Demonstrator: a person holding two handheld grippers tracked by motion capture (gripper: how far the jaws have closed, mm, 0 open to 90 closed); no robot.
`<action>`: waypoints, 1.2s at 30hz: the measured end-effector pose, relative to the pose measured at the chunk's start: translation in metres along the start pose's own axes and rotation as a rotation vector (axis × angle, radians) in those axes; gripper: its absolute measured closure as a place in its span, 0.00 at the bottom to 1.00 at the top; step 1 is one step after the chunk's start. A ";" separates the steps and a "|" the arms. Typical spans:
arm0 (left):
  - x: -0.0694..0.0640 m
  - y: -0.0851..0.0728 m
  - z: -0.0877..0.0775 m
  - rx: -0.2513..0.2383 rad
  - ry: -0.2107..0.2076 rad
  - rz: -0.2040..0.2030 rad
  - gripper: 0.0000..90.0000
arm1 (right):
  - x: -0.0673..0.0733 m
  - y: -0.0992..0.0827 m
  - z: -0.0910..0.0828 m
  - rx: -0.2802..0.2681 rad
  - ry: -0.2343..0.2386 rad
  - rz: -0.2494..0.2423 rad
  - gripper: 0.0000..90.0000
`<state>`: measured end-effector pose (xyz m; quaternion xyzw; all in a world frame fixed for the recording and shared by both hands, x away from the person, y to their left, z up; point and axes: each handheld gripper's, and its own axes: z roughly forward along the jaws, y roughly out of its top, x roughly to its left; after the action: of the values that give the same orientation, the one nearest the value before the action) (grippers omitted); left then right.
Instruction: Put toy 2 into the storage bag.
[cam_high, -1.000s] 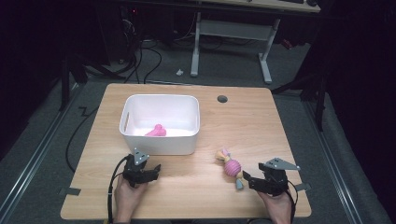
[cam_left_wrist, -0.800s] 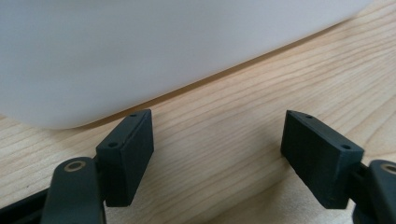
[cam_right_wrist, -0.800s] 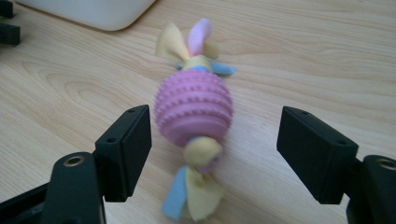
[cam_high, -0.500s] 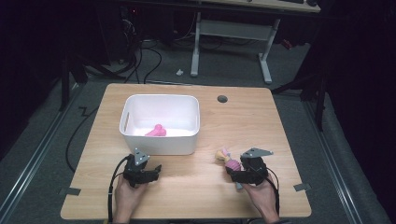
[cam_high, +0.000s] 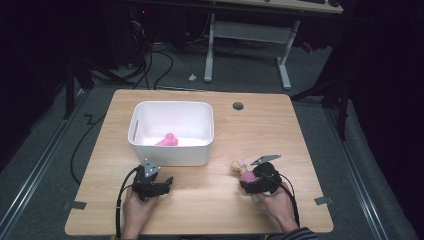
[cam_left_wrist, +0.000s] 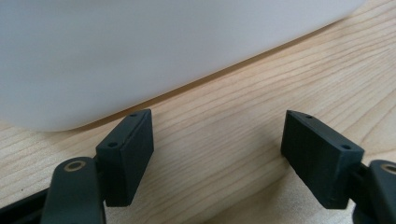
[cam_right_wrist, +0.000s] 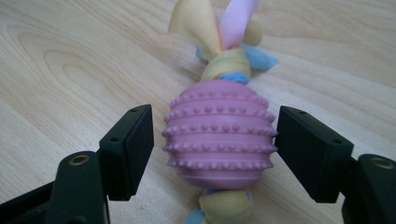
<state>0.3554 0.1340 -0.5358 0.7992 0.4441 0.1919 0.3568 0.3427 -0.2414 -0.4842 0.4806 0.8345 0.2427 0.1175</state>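
A pink studded ball toy (cam_right_wrist: 219, 135) with yellow, pink and blue cloth knots at both ends lies on the wooden table (cam_high: 215, 200), right of centre (cam_high: 243, 171). My right gripper (cam_right_wrist: 215, 142) is open with one jaw on each side of the ball; a small gap shows at the left jaw, and the right jaw is at the ball's side. From above, the right gripper (cam_high: 251, 180) covers part of the toy. My left gripper (cam_high: 162, 181) rests open just in front of the white bin (cam_high: 170, 154), nothing between its jaws (cam_left_wrist: 217, 140).
A small pink toy (cam_high: 167, 140) lies inside the white bin, whose near wall (cam_left_wrist: 140, 46) rises close ahead of the left gripper. A round cable hole (cam_high: 238, 106) sits near the table's far edge. Desk legs and cables stand on the floor beyond.
My right gripper has moved left from the table's right side to the ball toy, and its jaws now flank the ball. The left gripper has stayed put.
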 end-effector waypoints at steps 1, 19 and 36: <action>0.000 0.000 0.000 -0.001 0.000 -0.001 0.29 | 0.001 -0.001 0.002 0.007 -0.009 -0.007 0.34; 0.000 0.000 0.000 0.000 -0.012 0.009 0.28 | -0.002 0.003 -0.022 -0.119 0.025 -0.058 0.39; 0.000 0.000 0.000 0.001 -0.011 0.010 0.28 | 0.008 0.053 -0.046 -0.176 0.116 -0.124 0.39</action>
<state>0.3554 0.1337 -0.5359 0.8025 0.4383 0.1890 0.3581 0.3580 -0.2259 -0.4172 0.4010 0.8435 0.3346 0.1254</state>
